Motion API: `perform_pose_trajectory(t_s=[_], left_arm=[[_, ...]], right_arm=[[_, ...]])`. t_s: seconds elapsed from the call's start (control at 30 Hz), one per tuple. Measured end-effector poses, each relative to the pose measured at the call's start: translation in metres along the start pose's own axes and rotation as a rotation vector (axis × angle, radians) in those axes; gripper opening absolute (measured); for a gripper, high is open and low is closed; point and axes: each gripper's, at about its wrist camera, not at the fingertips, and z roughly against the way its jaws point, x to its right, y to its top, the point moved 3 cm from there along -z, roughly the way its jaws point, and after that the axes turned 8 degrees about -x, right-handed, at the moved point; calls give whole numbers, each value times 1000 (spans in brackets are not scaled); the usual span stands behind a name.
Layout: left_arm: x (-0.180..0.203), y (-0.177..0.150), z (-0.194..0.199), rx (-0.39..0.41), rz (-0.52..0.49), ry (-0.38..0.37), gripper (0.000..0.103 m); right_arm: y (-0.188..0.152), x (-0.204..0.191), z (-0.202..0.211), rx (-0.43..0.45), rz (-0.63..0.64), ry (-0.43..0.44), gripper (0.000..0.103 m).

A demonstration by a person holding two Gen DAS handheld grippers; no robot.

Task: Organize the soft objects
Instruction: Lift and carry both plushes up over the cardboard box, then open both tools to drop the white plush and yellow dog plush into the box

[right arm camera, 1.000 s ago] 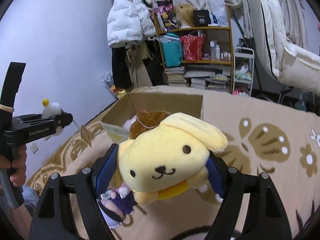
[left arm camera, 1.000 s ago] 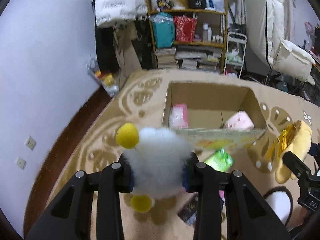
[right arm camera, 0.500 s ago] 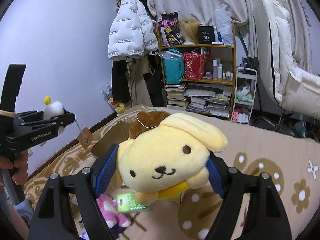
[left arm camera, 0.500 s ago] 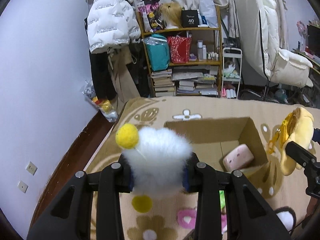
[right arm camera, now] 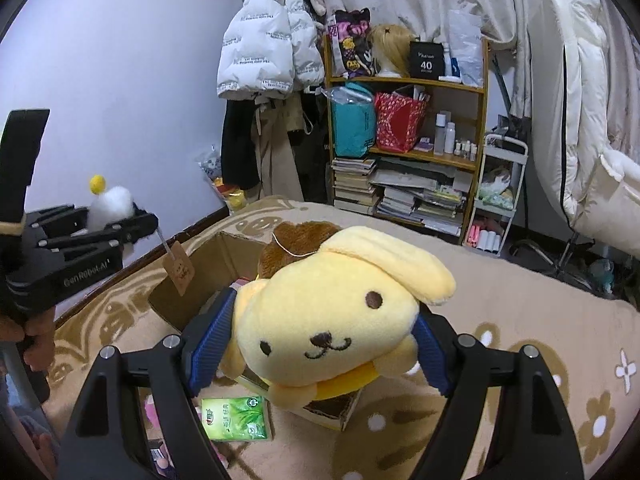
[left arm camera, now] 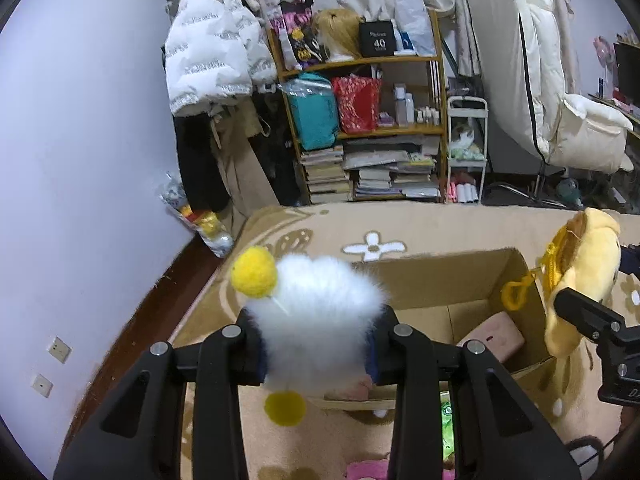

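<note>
Currently left hand-held gripper (left arm camera: 316, 344) clenches the white fluffy toy (left arm camera: 316, 312), right hand-held gripper (right arm camera: 320, 344) clenches the yellow dog plush (right arm camera: 332, 320); both above the cardboard box (left arm camera: 448, 280), likely for dropping in.

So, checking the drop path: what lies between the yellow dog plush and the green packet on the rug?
In the right wrist view, the cardboard box's near corner.

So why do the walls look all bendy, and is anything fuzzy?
Both views bend because of the fisheye lens, with dark corners around the round picture. Left wrist view: the white fluffy toy is close and soft-edged. Right wrist view: the yellow dog plush looks sharp, and the shelf curves.
</note>
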Motion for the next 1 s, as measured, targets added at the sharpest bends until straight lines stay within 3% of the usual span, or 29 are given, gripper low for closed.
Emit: perform_pose_trajectory(t_s=[0.47,0.7,0.8,0.87,1.0], left_arm=[[8,-18,-46,-146,-4,-117,35],[19,-25,-51,-180,-49,-110,36],[19,-27,-51,-190,-56,-105,36],[19,-27,-50,-195,-61,-103,39],[18,-27,-44,-183,-66,-91,61]], right_arm=[[-20,-10,-46,-113,14,19,86],[-25,-1,-52,-140,-38,42,89],[-25,0,-52,-142,-48,42,96],[-24,0,-51,-141,-42,26,103],[-23,-3,-48,-139,-33,10,103]])
